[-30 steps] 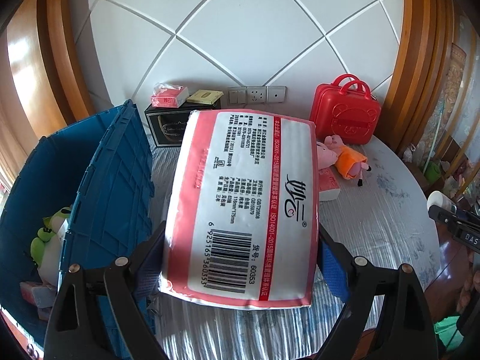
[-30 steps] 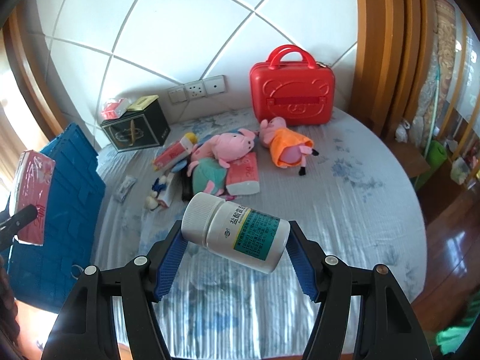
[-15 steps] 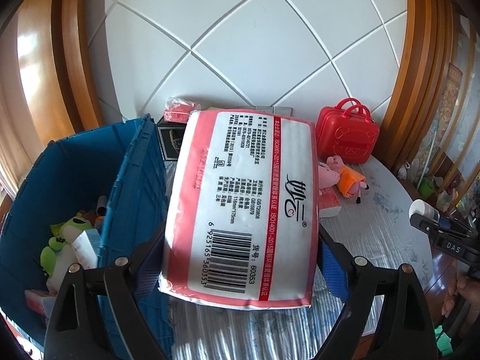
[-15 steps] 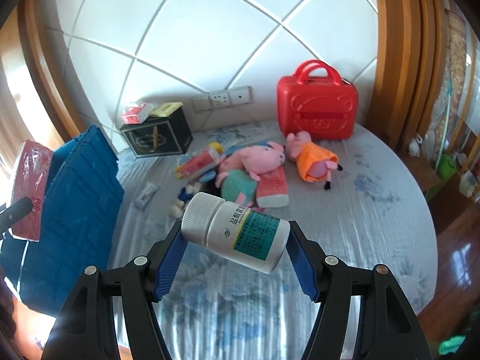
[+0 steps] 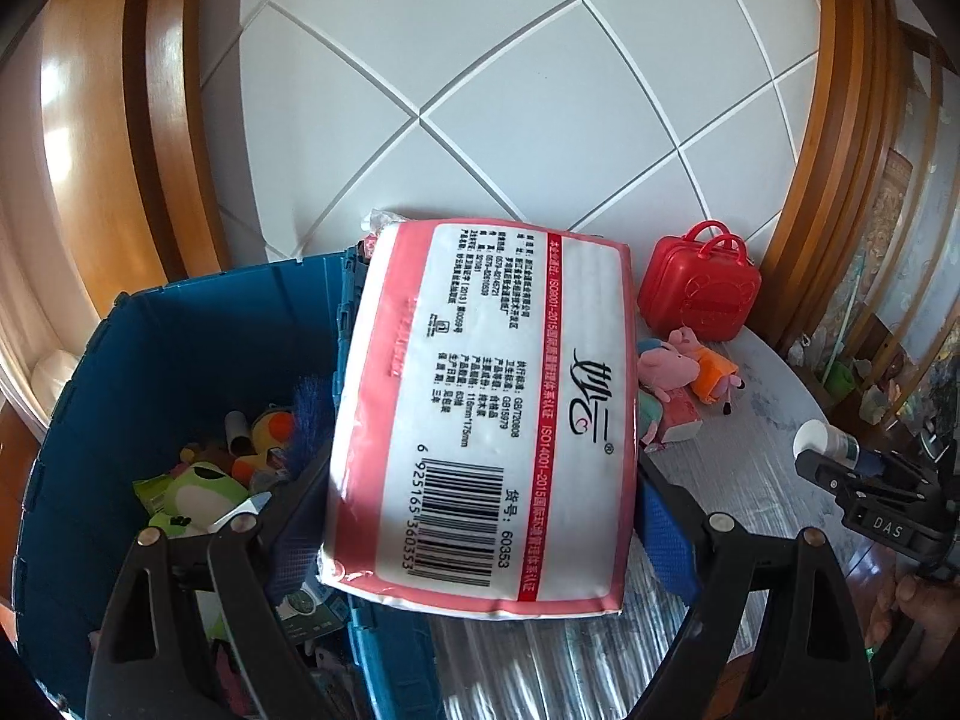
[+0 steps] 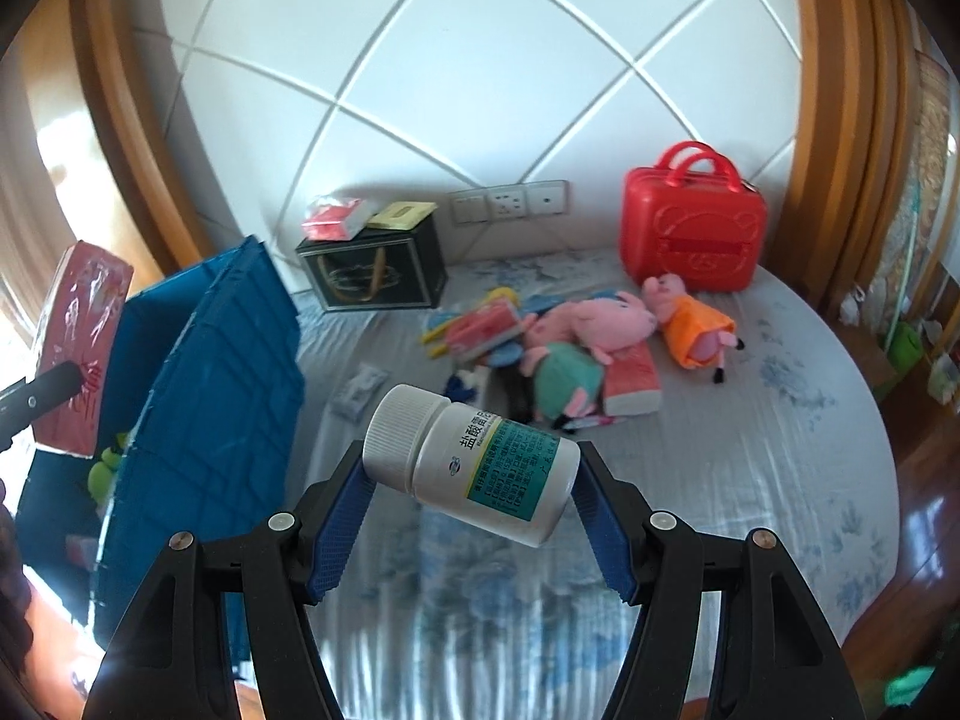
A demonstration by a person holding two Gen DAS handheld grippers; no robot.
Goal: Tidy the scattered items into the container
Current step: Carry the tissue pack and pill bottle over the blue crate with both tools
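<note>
Here the left gripper (image 5: 480, 546) is clamped on a pink-and-white tissue pack (image 5: 486, 408), barcode side up, its blue pads pressing the pack's two long edges. The pack hangs over the near wall of the blue crate (image 5: 78, 420), partly above the open bin, where a green frog plush (image 5: 198, 495) and other small toys lie. The right gripper (image 6: 471, 516) grips a white pill bottle (image 6: 474, 462) lying crosswise between its pads, cap to the left, above the pale patterned bedspread (image 6: 750, 450). Beyond it pig plush toys (image 6: 606, 324) and another tissue pack (image 6: 630, 387) lie scattered, with a red toy suitcase (image 6: 693, 231) and a black box (image 6: 375, 267) standing against the wall.
</note>
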